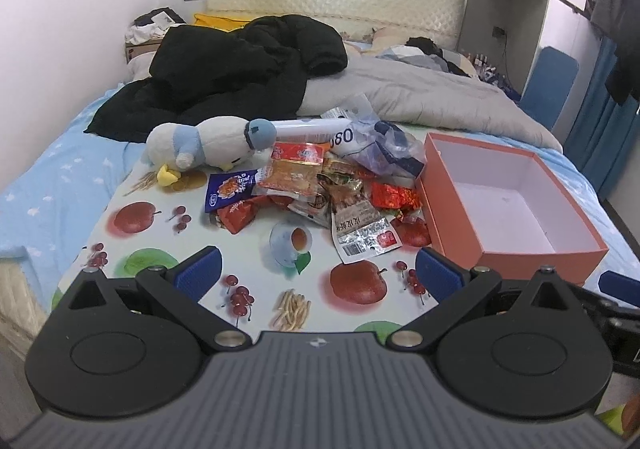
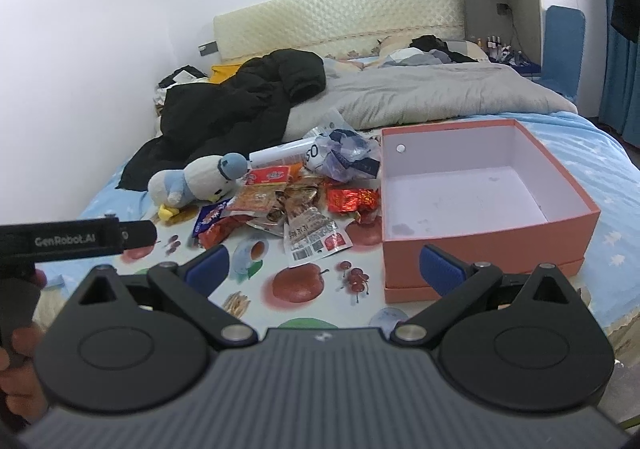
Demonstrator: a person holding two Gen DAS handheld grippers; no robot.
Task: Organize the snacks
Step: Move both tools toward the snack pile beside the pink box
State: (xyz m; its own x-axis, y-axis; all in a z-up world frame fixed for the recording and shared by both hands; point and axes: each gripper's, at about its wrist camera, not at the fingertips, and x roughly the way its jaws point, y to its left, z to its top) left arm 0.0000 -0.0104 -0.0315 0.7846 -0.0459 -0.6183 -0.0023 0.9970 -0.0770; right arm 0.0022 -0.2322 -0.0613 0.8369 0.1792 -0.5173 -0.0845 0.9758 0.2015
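A heap of snack packets [image 1: 316,185] [image 2: 288,205] lies on a fruit-print cloth [image 1: 256,249] [image 2: 320,277] spread over the bed. In the heap are a blue pouch [image 1: 230,191], red foil packs [image 1: 396,196] [image 2: 352,199] and a packet with a barcode label [image 1: 366,237] [image 2: 316,237]. An open orange box [image 1: 520,253] [image 2: 480,245] with a white inside stands right of the heap, nothing in it. My left gripper [image 1: 318,273] hovers open over the cloth, short of the heap. My right gripper [image 2: 324,269] is open too, in front of the box's near-left corner.
A plush penguin [image 1: 204,147] [image 2: 200,181] lies left of the heap. Behind are a black jacket [image 1: 236,69] [image 2: 240,101] and a grey duvet [image 1: 420,97] [image 2: 432,93]. A blue chair [image 1: 552,85] stands at the bed's right side. A hand [image 2: 18,345] holds the left gripper's body [image 2: 72,239].
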